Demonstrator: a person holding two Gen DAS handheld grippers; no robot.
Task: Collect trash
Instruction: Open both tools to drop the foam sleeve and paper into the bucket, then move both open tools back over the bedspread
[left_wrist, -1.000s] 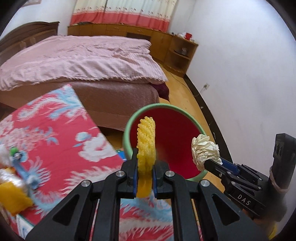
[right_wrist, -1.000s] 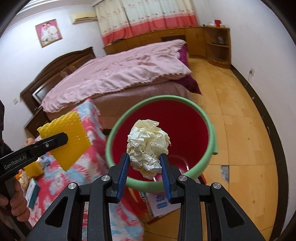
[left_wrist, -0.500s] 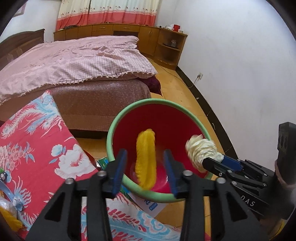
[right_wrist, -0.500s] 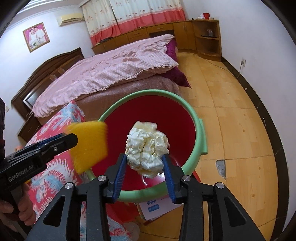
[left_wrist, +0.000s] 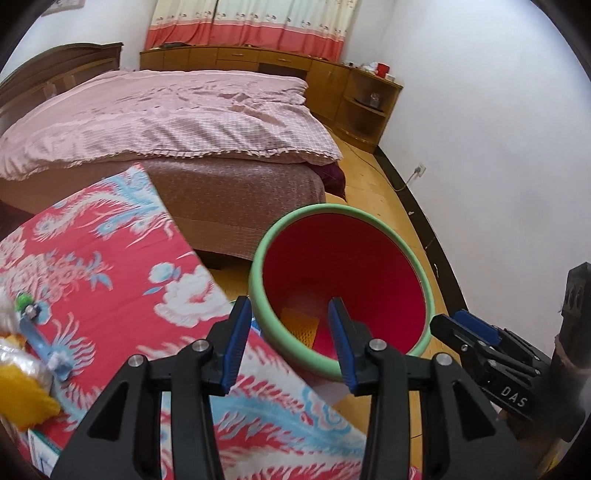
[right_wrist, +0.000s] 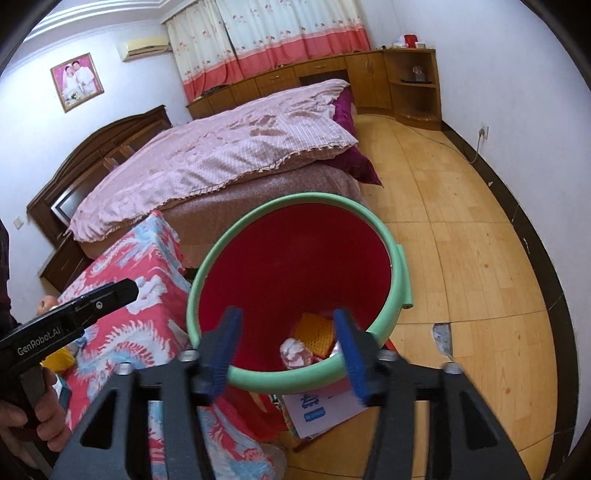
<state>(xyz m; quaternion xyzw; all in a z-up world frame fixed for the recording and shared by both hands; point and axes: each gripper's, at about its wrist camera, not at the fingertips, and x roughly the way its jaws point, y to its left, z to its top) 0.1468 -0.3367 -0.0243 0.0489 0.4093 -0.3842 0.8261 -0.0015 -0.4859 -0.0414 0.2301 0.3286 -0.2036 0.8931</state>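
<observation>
A red bucket with a green rim (left_wrist: 258, 269) (right_wrist: 395, 302) stands on the floor beside the table. A yellow sponge (left_wrist: 299, 325) (right_wrist: 316, 328) and a crumpled paper ball (right_wrist: 293, 352) lie at its bottom. My left gripper (left_wrist: 288, 332) is open and empty above the bucket's near rim. My right gripper (right_wrist: 286, 336) is open and empty over the bucket; it also shows in the left wrist view (left_wrist: 454, 328). The left gripper also shows in the right wrist view (right_wrist: 122, 291).
A table with a red phoenix-print cloth (left_wrist: 92, 266) (right_wrist: 140, 332) is left of the bucket, with yellow trash (left_wrist: 22, 402) and a blue item (left_wrist: 37, 332) on it. A bed (left_wrist: 166, 122), wooden cabinets (left_wrist: 354, 96), paper under the bucket (right_wrist: 317, 410).
Both grippers opened. The yellow sponge and the paper ball dropped into the bucket. Both grippers now hold nothing.
</observation>
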